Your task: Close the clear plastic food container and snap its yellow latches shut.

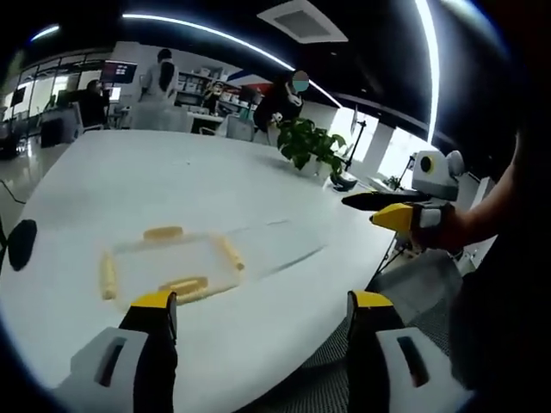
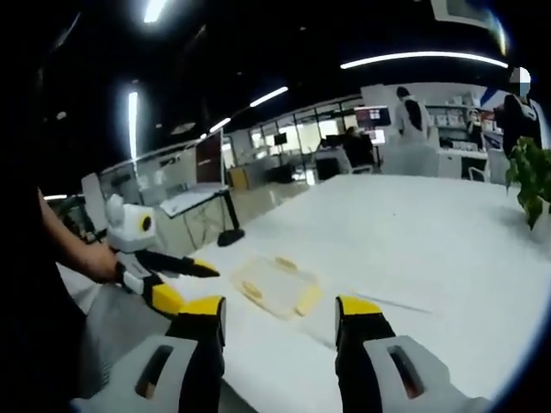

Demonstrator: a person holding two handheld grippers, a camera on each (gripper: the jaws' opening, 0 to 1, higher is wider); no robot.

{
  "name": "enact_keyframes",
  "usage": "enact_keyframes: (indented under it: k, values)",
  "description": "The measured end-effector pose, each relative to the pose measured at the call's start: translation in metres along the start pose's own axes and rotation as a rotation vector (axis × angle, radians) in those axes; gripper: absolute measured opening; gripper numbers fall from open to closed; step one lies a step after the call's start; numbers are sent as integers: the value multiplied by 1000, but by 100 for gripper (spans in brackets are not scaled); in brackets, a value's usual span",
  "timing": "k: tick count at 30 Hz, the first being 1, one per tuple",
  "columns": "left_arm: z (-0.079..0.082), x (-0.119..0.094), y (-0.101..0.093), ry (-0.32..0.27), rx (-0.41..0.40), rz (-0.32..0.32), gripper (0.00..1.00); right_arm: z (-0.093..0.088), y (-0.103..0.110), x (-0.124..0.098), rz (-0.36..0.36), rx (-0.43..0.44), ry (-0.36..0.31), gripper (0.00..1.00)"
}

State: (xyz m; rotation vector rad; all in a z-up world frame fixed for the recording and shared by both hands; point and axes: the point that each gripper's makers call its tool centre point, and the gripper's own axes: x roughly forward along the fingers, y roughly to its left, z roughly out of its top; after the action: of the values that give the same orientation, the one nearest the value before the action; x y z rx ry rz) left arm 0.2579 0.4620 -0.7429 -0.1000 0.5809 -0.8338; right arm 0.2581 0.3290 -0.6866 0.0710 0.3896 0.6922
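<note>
- In the left gripper view, going from the left, I see the white table [image 1: 172, 172] running away from me toward an office where a few people stand.
- The clear plastic food container [image 1: 170, 265] lies flat on that table just ahead of my left jaw tip. I count four yellow latches [image 1: 164, 232], one on each side, and I cannot tell from here whether the lid is seated or any latch is snapped.
- My left gripper [image 1: 263, 308] hangs low over the near table edge, jaws set wide apart with nothing between them; the container sits beyond the left jaw, not inside the gap.
- Farther right a potted plant [image 1: 310, 148] stands on the table's far right part.
- At the right, my right gripper [image 1: 383, 208] comes in held by a hand [image 1: 452, 228], off the table edge and well apart from the container.
- In the right gripper view, the left gripper [image 2: 176, 280] shows at the left, gripped by a hand [image 2: 96, 261], its dark and yellow jaws pointing toward the container [image 2: 277, 286].
- The container rests near the table's [image 2: 413, 232] near corner, just ahead of the gap between my right jaws.
- My right gripper [image 2: 280, 314] is spread open, holding nothing, hovering short of the container.
- The plant [image 2: 529, 176] sits at the far right.
</note>
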Motion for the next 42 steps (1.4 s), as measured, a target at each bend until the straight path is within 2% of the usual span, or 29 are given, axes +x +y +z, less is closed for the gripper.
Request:
enact_keyframes:
  k: [2,9,12,15,22,34,42]
  values:
    - [-1,-1,3,4,-7,4,83,-2,0,4,-3,1,17,56]
    - [-2,-1,3,8,7,1,88,1,7,11,13,-18,0,58]
    - [-3,0,4,14,18,0,91,3,9,12,23,-2,-13,63]
    - [-3,1,3,16,26,-6,93,0,11,15,29,-9,-2,64]
    - [-1,0,15,12,1,2,96,1,18,24,58,-30,-5,69]
    - [-2,-5,28,38,31,1,93,-2,20,35,85,-62,19,70]
    - [0,-5,44,57,52,17,91,-6,23,40,118,-127,54,69]
